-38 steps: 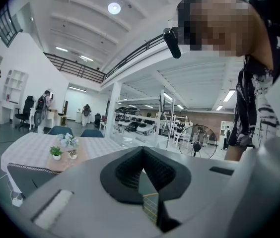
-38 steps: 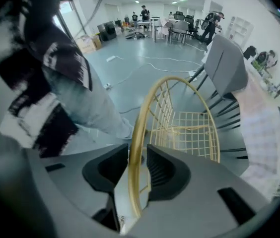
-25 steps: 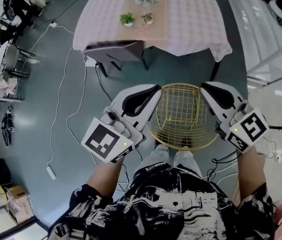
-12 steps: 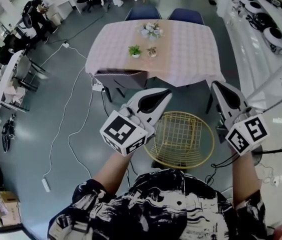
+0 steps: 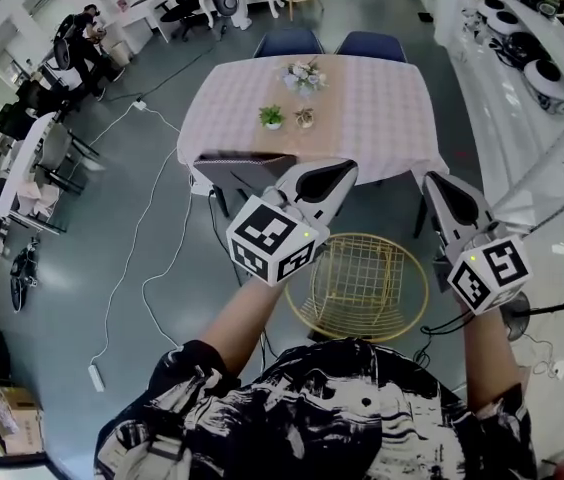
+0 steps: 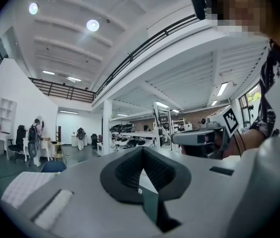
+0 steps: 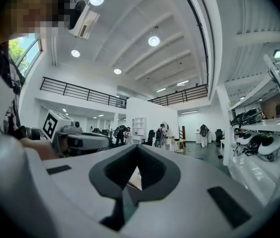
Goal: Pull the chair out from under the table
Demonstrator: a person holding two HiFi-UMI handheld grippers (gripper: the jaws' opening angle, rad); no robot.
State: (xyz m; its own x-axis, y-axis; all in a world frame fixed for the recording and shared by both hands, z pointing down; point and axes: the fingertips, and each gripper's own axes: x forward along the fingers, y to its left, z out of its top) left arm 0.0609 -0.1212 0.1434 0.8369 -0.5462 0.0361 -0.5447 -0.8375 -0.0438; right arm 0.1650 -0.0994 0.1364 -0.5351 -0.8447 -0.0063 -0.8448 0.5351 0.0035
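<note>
- The chair [image 5: 367, 286], a gold wire one, stands on the floor [image 5: 112, 218] just in front of the person. Its seat is wholly out from under the tabletop [image 5: 362, 118].
- The left tool [image 5: 340, 175] is held level above the chair's left side. Its jaws are pressed together with nothing between them, and it is clear of the chair.
- The right tool [image 5: 432, 183] is level over the chair's right side, jaws also pressed together and empty.
- A dark chair [image 5: 242, 173] sits tucked at the tabletop's near left edge, and two blue chairs [image 5: 287, 41] stand at the far side.
- Two small plants [image 5: 272, 116] and a bunch of flowers [image 5: 304, 73] stand on the checked cloth.
- A white cable [image 5: 152, 258] trails across the floor to the left.
</note>
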